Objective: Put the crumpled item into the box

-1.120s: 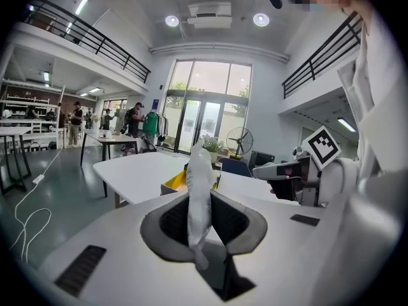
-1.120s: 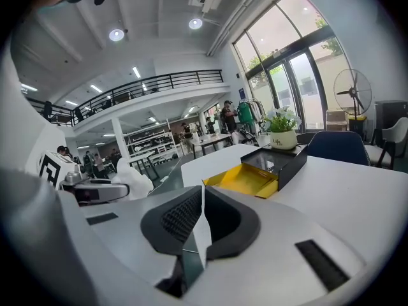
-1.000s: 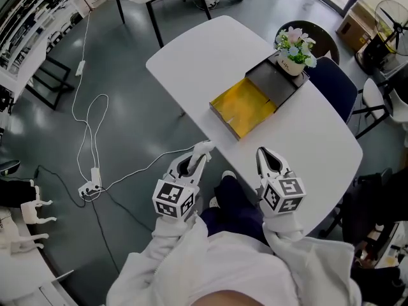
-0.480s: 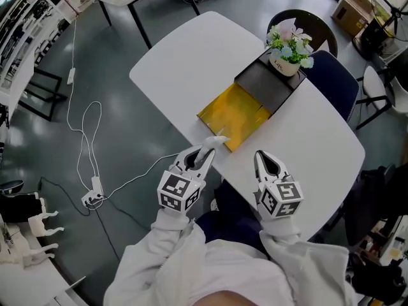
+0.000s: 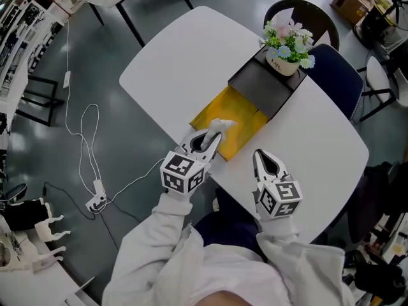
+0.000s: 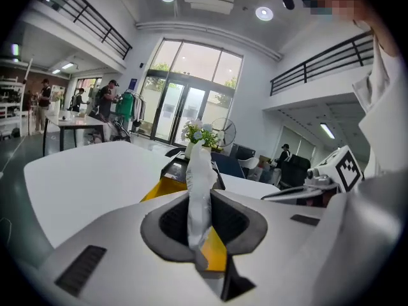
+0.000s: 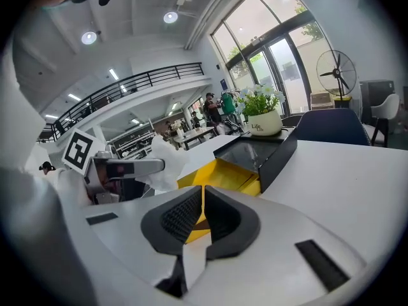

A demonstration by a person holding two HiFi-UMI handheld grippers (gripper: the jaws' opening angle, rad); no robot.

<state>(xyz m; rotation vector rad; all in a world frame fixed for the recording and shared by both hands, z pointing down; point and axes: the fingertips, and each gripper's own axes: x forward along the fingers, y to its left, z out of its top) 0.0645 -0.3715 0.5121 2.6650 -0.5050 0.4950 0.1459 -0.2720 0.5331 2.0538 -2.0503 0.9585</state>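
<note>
My left gripper (image 5: 208, 140) is shut on a crumpled white item (image 5: 220, 126), which sticks up between its pads (image 6: 199, 190). It hangs over the near corner of the open yellow box (image 5: 233, 118), at the white table's (image 5: 185, 62) near edge. The box's dark lid (image 5: 263, 87) lies open behind it. My right gripper (image 5: 264, 163) hovers over the table just right of the box, its jaws shut with nothing between them (image 7: 203, 210). In the right gripper view the left gripper (image 7: 127, 167) and the crumpled item (image 7: 167, 164) show beside the yellow box (image 7: 220, 174).
A white pot of flowers (image 5: 287, 46) stands behind the lid. A dark blue chair (image 5: 335, 81) and a black round chair (image 5: 306, 24) sit at the table's far side. A white cable (image 5: 89, 145) trails on the grey floor to the left.
My left gripper has carried the crumpled item up and right, from off the table's edge to over the box's near corner. The right gripper has shifted only slightly.
</note>
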